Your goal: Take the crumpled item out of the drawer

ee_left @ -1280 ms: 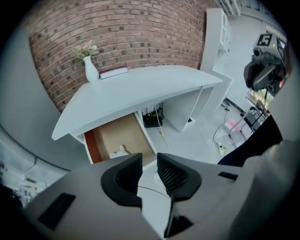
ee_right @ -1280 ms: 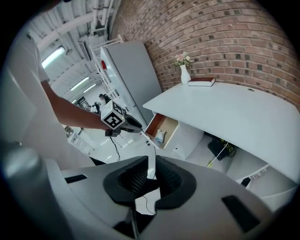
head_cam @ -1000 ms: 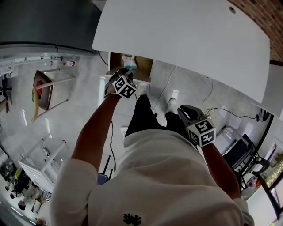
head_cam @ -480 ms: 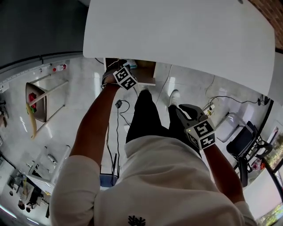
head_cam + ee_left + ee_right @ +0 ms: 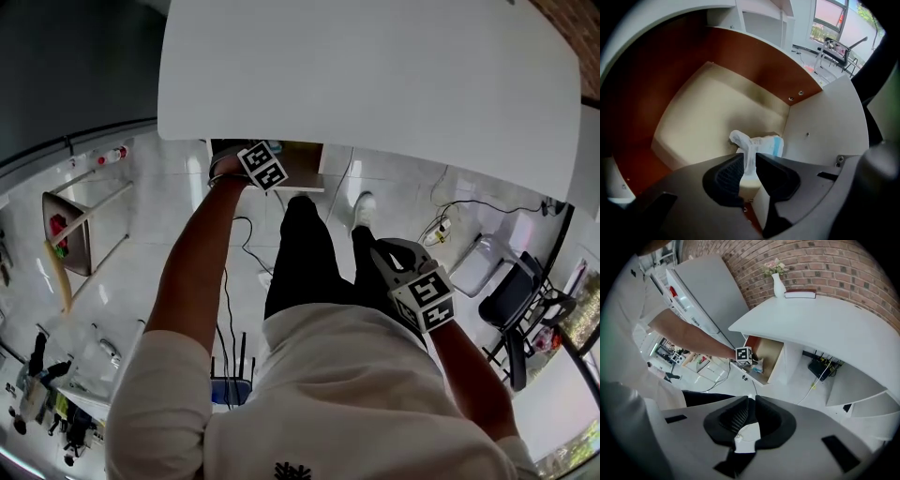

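Right gripper: the right gripper (image 5: 387,251) hangs idle at 4 o'clock in the head view, close to the person's hip. In its own view (image 5: 751,402) the jaws are pressed together with nothing between them.

Left gripper: the left gripper (image 5: 253,161) is at the end of an outstretched arm, at 11 o'clock in the head view, tucked under the desk edge. In its own view (image 5: 749,161) the jaws are nipped onto a twisted fold of the item.

Task's thing: the crumpled white-and-blue wrapper (image 5: 765,143) sits at 6 o'clock in the left gripper view. Its white tail runs down between the jaws and its body rests on the drawer floor, close to the right-hand wall. From the right gripper view it shows as a pale scrap (image 5: 757,365) just below the marker cube.

Drawer: the open wooden drawer with a pale floor and red-brown walls (image 5: 693,112) is pulled out beneath the desk (image 5: 771,352). Nothing else shows inside it.

Desk: the curved white desk top (image 5: 375,75) overhangs the drawer.

Beyond: a white vase of flowers (image 5: 778,285) and a flat red-edged book (image 5: 800,293) stand at 12 o'clock before a brick wall (image 5: 820,263).

Progress: as I judge it, the reach and the grasp are done. The lift clear of the drawer is left, since the wrapper is not yet out.
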A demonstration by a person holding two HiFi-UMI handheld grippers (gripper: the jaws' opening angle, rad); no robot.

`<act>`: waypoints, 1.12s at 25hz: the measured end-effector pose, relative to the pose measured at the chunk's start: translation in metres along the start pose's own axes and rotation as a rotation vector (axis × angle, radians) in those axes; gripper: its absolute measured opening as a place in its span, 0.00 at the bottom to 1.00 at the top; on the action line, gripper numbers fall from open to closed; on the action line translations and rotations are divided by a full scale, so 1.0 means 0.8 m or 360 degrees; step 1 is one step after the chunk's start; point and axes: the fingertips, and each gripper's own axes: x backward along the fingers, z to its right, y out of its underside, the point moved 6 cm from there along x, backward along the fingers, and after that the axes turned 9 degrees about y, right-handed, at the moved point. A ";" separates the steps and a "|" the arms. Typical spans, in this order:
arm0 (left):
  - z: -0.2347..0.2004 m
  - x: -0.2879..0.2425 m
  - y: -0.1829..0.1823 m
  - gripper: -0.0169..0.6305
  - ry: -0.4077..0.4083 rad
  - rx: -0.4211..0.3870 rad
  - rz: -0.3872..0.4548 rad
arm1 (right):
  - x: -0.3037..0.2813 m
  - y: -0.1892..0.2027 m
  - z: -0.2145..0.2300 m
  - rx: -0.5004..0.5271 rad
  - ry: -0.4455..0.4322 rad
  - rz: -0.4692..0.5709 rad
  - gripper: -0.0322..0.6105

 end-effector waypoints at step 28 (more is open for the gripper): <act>0.063 0.151 -0.026 0.06 -0.0107 0.0136 0.0195 | 0.064 0.028 0.002 0.0116 -0.0069 0.0161 0.15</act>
